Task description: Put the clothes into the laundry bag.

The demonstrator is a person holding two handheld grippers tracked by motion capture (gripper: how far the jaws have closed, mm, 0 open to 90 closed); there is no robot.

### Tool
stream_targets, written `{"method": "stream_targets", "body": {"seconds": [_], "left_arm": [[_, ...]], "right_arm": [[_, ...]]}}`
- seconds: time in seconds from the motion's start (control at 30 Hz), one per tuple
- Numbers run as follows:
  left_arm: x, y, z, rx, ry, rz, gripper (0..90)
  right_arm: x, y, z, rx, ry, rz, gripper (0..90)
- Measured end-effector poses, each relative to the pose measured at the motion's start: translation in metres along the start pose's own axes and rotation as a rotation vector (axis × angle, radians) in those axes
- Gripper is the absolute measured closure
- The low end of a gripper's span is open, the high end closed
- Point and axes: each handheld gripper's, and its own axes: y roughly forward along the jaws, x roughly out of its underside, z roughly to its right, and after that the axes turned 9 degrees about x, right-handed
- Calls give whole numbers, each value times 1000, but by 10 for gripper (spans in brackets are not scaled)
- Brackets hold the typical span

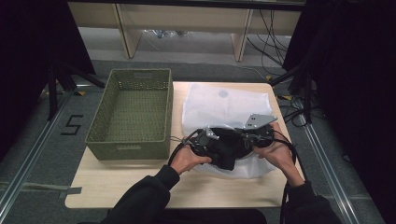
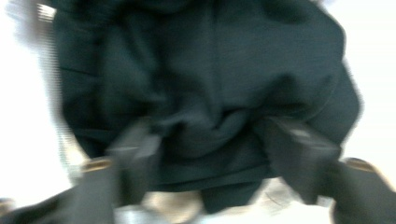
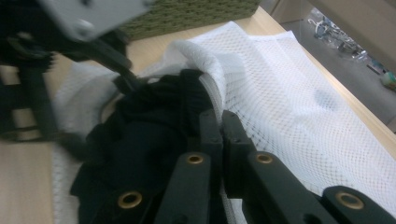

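Crumpled black fabric garment at mouth of white mesh laundry bag on light wooden worktop, left tool spread open around garment, blurred, right tool closed apparently on bag's edge, olive woven basket beside.

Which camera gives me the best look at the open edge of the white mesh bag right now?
The right gripper view: the mesh bag rim curls over the black garment up close. The high view shows the bag whole but small; the left gripper view shows blurred white around the cloth.
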Motion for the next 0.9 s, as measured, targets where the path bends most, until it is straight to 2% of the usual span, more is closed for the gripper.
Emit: {"method": "stream_targets", "body": {"seconds": [0.03,0.07,0.1,0.17,0.23,0.33,0.4,0.47,0.53,0.57,0.63,0.73,0.77,0.8,0.83,0.87,0.9], "left_arm": [[-1,1,-3,-35,32,-3,497],[-1,2,-5,-56,45,2,569],[-2,3,-6,-66,35,17,669],[-4,1,-7,-98,46,31,779],[-10,-5,-5,-123,54,76,821],[-23,-17,-6,-136,68,109,833],[-30,-19,-7,-133,68,128,834],[-31,-13,-8,-139,70,111,830],[-24,-1,-10,-140,43,97,818],[-19,2,-12,-139,40,86,803],[-11,6,-16,-124,23,70,750],[-4,1,-16,-112,15,48,621],[-1,-6,-13,-114,15,51,621],[2,-12,-9,-106,21,60,548],[3,-16,-6,-89,29,65,505],[7,-22,2,-69,29,71,456],[8,-23,6,-54,34,67,444]], "right_arm": [[1,-2,-1,-1,4,0,900],[1,-3,-1,1,7,-2,900],[2,-5,-2,0,12,-9,900],[4,-5,-1,-3,-1,-4,900],[5,-6,-2,-5,7,-11,900],[6,-7,-3,-9,15,-9,900],[6,-7,-4,-13,8,-10,900],[6,-8,-6,-12,5,-13,900],[8,-9,-8,-15,2,-19,900],[10,-8,-9,-20,-15,-20,900],[14,-9,-11,-22,-8,-32,900],[17,-9,-12,-24,-8,-39,900],[19,-9,-12,-25,-15,-41,900],[21,-10,-11,-27,-11,-43,900],[23,-11,-11,-20,6,-53,900],[24,-11,-9,-18,5,-51,900],[24,-11,-8,-20,-4,-46,900]]}}
